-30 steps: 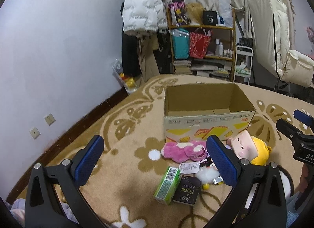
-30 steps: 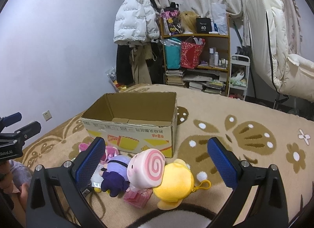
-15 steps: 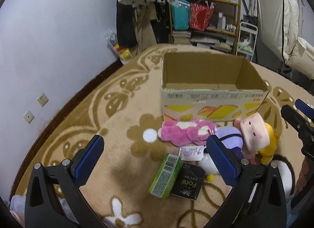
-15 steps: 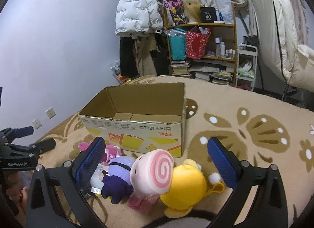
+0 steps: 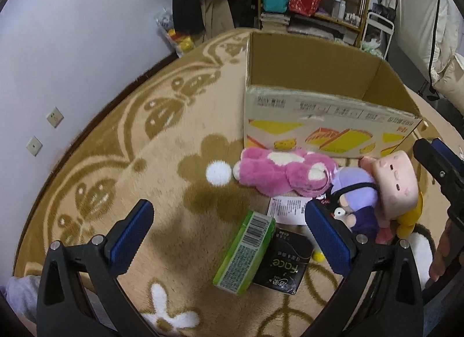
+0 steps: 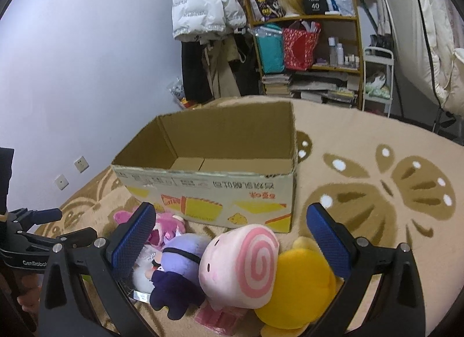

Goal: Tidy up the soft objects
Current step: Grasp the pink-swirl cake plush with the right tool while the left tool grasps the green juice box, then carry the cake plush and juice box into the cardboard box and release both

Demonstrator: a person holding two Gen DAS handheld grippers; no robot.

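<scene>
The word "Face" is printed in light letters on the black packet [image 5: 284, 264], which lies on the carpet touching the green carton [image 5: 245, 252]. A barcode is carried on the green carton; its digits cannot be read. "GenRobot" is marked in white on the body of the left gripper [image 6: 32, 263]. The number "40" is shown on a black box [image 6: 314, 3] on the top shelf. Red and black characters are printed along the cardboard box [image 6: 226, 189]; they are not legible.

Left hand-held gripper [image 5: 229, 235] and right hand-held gripper [image 6: 229, 235] both hover with blue-padded fingers spread wide apart, gripping nothing.
</scene>
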